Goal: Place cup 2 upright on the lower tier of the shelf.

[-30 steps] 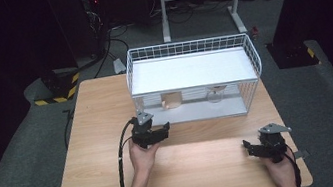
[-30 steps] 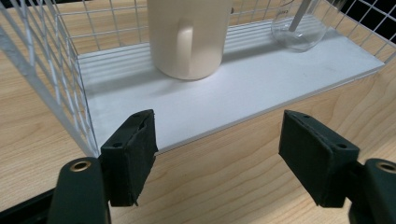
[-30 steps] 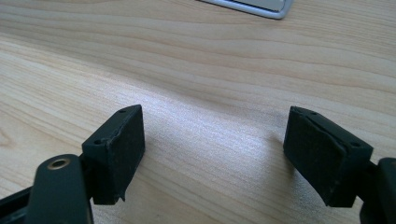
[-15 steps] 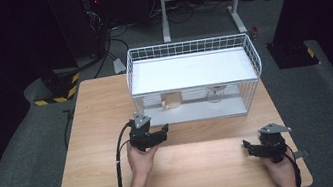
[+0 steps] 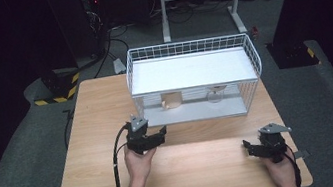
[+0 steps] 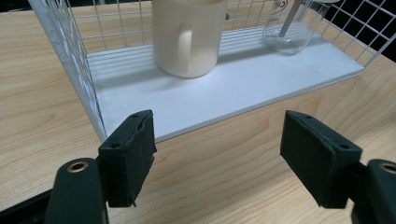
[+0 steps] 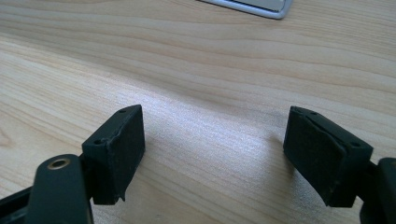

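Fingers spread wide on the left gripper (image 6: 218, 156), nothing between the pads, and it points straight at the open front of the white wire rack (image 5: 243, 46). In the left gripper view the rack's white bottom shelf (image 6: 224, 91) lies just beyond the tips, its near edge a little past them. On that shelf stands the cream mug (image 6: 189, 35), upright, handle turned toward the gripper, toward the rack's left end and well back from the shelf's front lip. Farther along the same shelf, toward the rack's right end, sits a clear glass (image 6: 286, 35) with a pale stick leaning inside it.

From the high view, the left gripper (image 5: 157, 136) is held just in front of the rack's left front corner, above the wooden table (image 5: 86, 111), cable trailing back beside the forearm. The mug (image 5: 171, 100) shows under the rack's top shelf, left of centre, the glass (image 5: 214, 96) to its right.

The right gripper (image 5: 250, 147) is well apart from the rack, near the table's front right corner. Its fingers are released too, jaws wide over bare wood in the right gripper view (image 7: 212, 154), holding nothing.
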{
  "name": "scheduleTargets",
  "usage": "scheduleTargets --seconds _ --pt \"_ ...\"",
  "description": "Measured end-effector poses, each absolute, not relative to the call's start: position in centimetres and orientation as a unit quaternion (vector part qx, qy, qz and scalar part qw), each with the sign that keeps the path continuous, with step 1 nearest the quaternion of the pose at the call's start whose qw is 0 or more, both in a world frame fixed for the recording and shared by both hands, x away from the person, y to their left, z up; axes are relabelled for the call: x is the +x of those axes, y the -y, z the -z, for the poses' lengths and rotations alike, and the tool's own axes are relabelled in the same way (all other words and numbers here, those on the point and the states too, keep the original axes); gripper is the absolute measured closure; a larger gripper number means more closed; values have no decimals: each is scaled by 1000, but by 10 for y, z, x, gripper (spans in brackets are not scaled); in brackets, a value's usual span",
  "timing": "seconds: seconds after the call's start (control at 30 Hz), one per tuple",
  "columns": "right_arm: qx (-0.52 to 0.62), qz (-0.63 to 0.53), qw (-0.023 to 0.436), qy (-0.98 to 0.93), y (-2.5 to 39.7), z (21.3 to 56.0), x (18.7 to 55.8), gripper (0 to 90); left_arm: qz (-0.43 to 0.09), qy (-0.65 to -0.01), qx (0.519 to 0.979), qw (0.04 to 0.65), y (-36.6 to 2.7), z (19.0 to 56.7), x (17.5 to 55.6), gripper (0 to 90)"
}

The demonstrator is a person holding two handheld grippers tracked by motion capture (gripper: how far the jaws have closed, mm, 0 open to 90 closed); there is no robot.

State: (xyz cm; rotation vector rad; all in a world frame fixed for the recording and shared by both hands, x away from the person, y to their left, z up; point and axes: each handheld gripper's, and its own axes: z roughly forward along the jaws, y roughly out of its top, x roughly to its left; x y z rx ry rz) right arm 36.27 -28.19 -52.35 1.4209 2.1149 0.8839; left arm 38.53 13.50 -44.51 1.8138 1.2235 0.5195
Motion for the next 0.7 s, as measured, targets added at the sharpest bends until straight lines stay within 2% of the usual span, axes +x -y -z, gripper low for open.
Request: scheduleTargets --seconds 0.7 --pt "514 -320 221 -765 282 524 363 205 -205 -494 722 440 -146 444 372 244"
